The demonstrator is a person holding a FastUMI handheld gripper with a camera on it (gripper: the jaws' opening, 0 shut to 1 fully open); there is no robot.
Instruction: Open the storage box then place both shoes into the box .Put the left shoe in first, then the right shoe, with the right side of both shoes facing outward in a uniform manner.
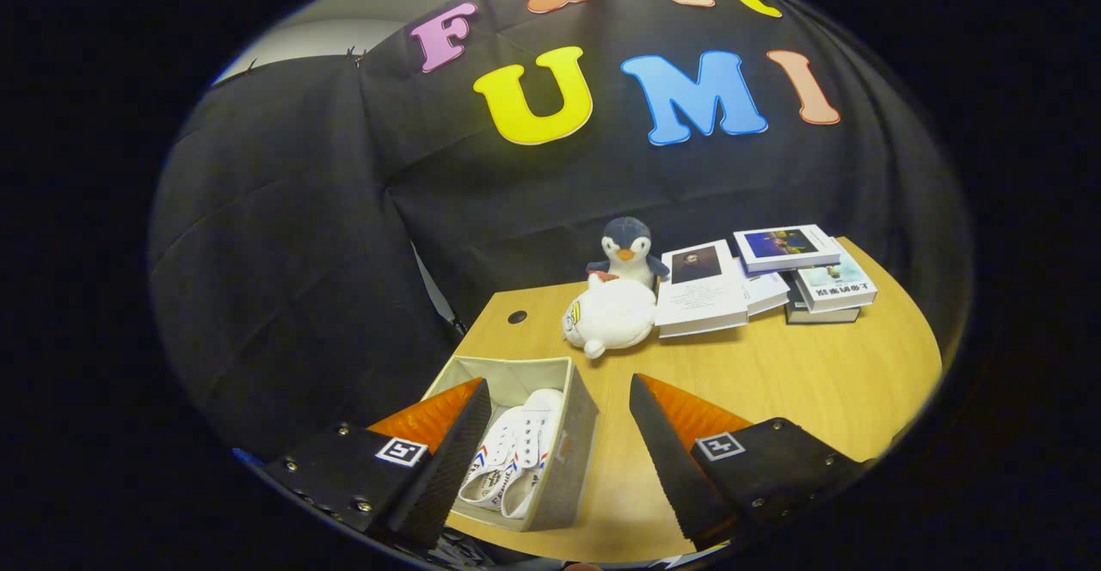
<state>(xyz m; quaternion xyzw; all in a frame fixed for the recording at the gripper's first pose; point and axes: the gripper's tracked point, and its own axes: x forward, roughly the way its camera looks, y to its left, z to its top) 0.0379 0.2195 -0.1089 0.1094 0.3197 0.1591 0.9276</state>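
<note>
Sitting side by side in the open box (575, 433) are both shoes (512, 455), so the placing step is looking finished, as far as I can judge. Nothing more is seeming due but lifting clear, perhaps checking that they face alike. The gripper (557, 455) is hanging above the table (800, 382), jaws spread wide, gripping nothing, its left finger crossing over the box.

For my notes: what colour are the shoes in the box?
White shoes with red and blue stripes, in the gripper view; the gripper is open.
</note>
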